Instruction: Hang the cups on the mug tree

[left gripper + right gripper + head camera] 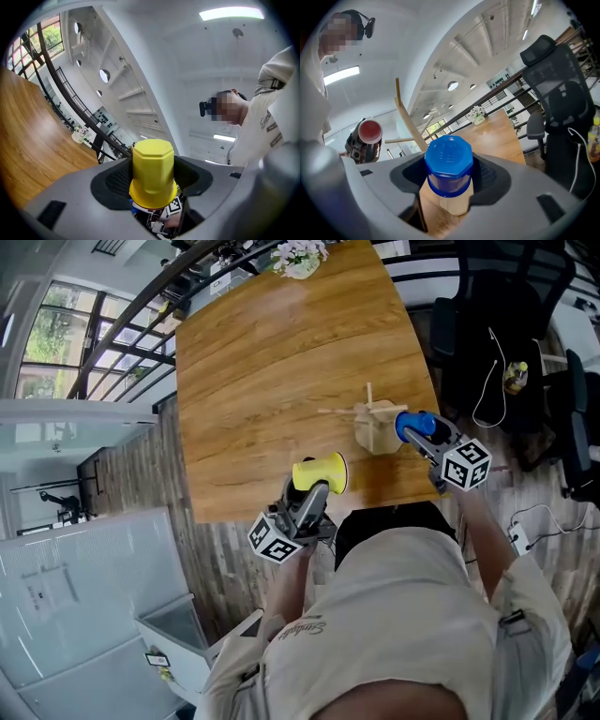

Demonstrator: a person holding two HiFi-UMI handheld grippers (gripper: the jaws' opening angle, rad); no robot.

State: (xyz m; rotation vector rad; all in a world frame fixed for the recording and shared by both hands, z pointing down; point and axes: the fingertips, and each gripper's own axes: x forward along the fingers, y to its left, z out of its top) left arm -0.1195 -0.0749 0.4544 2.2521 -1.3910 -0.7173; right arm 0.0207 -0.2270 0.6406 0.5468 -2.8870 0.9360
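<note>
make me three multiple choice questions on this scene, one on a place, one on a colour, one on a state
1. Where on the table does the mug tree stand?
A. at the far end
B. in the middle
C. by the near edge, close to the person

2. What colour is the cup in the left gripper?
A. green
B. yellow
C. white

3. How is the right gripper?
A. shut on the blue cup
B. open and empty
C. shut on the mug tree

Answers: 1 C, the head view shows it at the near edge; 2 B, the yellow cup sits between its jaws; 3 A, its jaws clamp the blue cup.
</note>
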